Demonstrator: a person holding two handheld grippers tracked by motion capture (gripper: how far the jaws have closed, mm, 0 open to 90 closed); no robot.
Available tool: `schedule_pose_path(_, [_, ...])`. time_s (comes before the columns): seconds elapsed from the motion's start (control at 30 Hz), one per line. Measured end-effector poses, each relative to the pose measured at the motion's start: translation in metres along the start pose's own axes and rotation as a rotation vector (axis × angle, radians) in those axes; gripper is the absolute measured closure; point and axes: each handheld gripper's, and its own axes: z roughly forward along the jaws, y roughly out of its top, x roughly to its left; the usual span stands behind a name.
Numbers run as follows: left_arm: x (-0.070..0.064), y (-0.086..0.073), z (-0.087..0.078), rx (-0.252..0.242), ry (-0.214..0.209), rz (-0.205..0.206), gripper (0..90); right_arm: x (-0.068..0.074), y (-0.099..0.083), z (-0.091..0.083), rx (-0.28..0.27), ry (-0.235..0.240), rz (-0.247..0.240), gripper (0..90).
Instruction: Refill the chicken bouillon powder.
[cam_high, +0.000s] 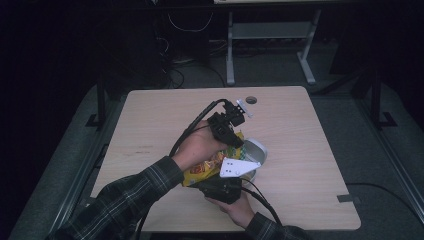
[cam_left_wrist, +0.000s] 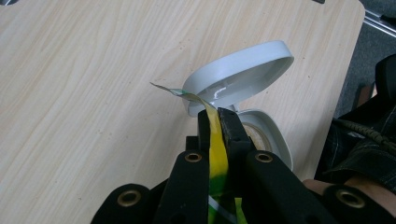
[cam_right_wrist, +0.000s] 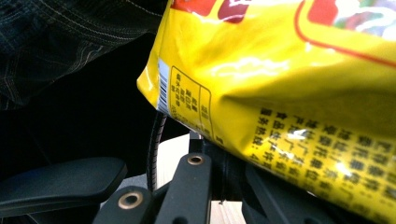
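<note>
On the table (cam_high: 150, 120), the snack bag (cam_high: 202, 170) hangs between the two claws: the left gripper (cam_left_wrist: 217, 122) pinches its upper edge, the right gripper (cam_high: 225, 187) sits beneath it. Just beyond the left claw's tips stands the container (cam_left_wrist: 275, 140), its lid (cam_left_wrist: 243, 74) tipped up behind.

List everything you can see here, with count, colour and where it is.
Bag: one, yellow with red print, held between both grippers above the table's near middle.
Container: one, white, lid flipped open, on the table just beyond the bag.
Table: one, light wood, centre of the high view.
Table legs: grey, on the floor beyond the table.
Left gripper: black, jaws shut on the bag's thin edge.
Right gripper: black with a grey plate, under the bag; grip hidden.
Sleeves: dark plaid, at the bottom.
</note>
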Motion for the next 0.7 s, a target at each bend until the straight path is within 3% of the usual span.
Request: schedule_pose_path(0.7, [0.0004, -0.0003, 0.0005, 0.006, -0.001, -0.005, 89.2, -0.0006, -0.0007, -0.0001, 0.004, 0.007, -0.006, 90.0])
